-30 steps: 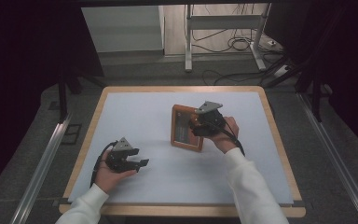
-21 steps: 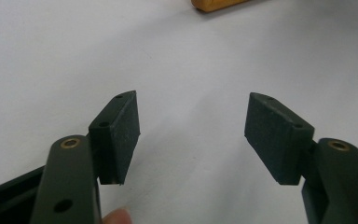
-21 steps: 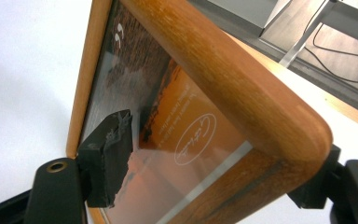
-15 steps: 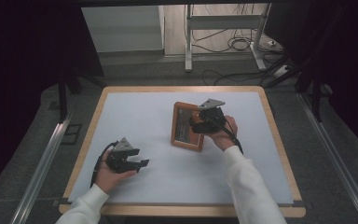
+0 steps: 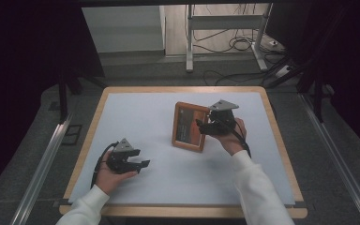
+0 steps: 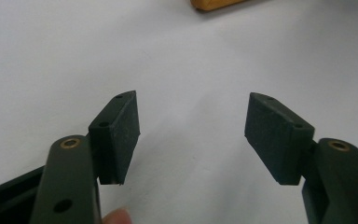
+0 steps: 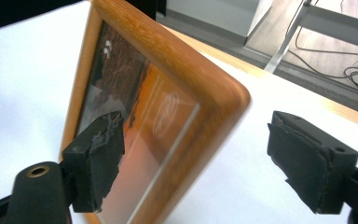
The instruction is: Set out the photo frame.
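Our right gripper point(image 5: 205, 125) sits at the right-hand edge of the picture frame point(image 5: 190, 126), and in the right gripper view point(image 7: 193, 158) its jaws are spread wide. One pad is over the glass front. The other hangs out in the open on the far side, clear of the wood. The frame's rounded corner and right rail run up between them. So we straddle that rail but do not grip it: there is daylight on the outer side, and whether the inner pad touches the glass we cannot tell.

The frame itself looks tipped. Its right edge seems raised off the worktop point(image 5: 136, 117) while its left side stays low, though what props it we cannot make out. Its long axis runs away from us, roughly front to back, so the rail lies along the gap between the jaws, not across it. That is what we reckon a closing move turns on: the jaws would shut across the thickness of the rail.

Out to the other side now. Our left gripper point(image 5: 143, 163) rests low near the front left of the worktop, well apart from the frame, jaws spread and nothing between them in the left gripper view point(image 6: 191, 135). An orange-brown corner peeks in at the top there. The right hand point(image 5: 229, 136) is plainly the nearer one.
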The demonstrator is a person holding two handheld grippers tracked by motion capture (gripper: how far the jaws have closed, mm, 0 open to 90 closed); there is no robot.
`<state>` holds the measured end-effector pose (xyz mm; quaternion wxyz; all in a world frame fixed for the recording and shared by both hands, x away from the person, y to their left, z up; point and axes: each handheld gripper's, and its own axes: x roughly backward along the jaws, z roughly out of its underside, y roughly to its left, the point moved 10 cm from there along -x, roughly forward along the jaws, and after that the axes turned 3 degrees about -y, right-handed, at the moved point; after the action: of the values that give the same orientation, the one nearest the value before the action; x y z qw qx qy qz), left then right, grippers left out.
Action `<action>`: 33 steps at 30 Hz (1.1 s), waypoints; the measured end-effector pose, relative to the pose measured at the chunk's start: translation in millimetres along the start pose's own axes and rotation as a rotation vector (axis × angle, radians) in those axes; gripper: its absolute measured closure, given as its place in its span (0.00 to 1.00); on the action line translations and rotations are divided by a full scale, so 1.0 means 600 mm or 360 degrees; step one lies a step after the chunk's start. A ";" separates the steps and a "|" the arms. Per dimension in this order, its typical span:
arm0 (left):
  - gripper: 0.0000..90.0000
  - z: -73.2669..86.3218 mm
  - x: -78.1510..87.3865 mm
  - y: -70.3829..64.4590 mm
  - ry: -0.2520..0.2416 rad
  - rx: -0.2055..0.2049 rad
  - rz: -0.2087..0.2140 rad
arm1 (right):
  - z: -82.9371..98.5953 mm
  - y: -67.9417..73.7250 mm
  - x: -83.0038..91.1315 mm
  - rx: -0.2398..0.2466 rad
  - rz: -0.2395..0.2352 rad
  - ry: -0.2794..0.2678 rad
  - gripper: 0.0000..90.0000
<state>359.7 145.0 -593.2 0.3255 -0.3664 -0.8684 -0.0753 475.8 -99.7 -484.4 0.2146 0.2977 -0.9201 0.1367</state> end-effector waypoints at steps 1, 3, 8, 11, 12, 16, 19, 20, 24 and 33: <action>0.39 0.000 0.000 0.000 -0.0001 0.0000 0.0000 | 0.004 0.000 0.009 0.0002 -0.0002 -0.0005 0.22; 0.39 0.000 0.000 -0.001 -0.0002 0.0007 0.0001 | 0.016 0.000 0.026 -0.0013 0.0001 -0.0009 0.23; 0.39 0.000 -0.001 -0.003 0.0005 -0.0005 0.0002 | 0.059 0.013 0.054 -0.0040 -0.0044 0.0021 0.31; 0.39 -0.001 -0.001 -0.004 -0.0003 -0.0002 0.0001 | 0.086 0.028 0.063 -0.0029 -0.0083 0.0044 0.40; 0.39 -0.001 -0.001 -0.004 0.0001 -0.0009 0.0001 | 0.093 0.034 0.065 -0.0034 -0.0103 0.0050 0.45; 0.38 -0.001 -0.001 -0.005 -0.0006 -0.0006 0.0000 | 0.118 0.056 0.067 -0.0026 -0.0198 0.0054 0.74; 0.38 -0.001 -0.001 -0.005 -0.0008 -0.0008 0.0001 | 0.137 0.070 0.056 -0.0004 -0.0264 0.0109 0.90; 0.38 -0.002 -0.001 -0.005 -0.0009 -0.0011 0.0001 | 0.144 0.076 0.050 0.0020 -0.0285 0.0138 0.94; 0.38 -0.001 0.000 -0.004 -0.0008 -0.0010 0.0002 | 0.164 0.089 0.024 0.0061 -0.0316 0.0209 0.99; 0.38 -0.001 0.000 -0.004 -0.0014 -0.0001 0.0005 | 0.174 0.093 -0.021 0.0076 -0.0294 0.0275 1.00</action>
<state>358.4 143.0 -592.2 0.3216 -0.3681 -0.8693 -0.0736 418.3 -89.3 -588.3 0.2977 0.3732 -0.8634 0.1633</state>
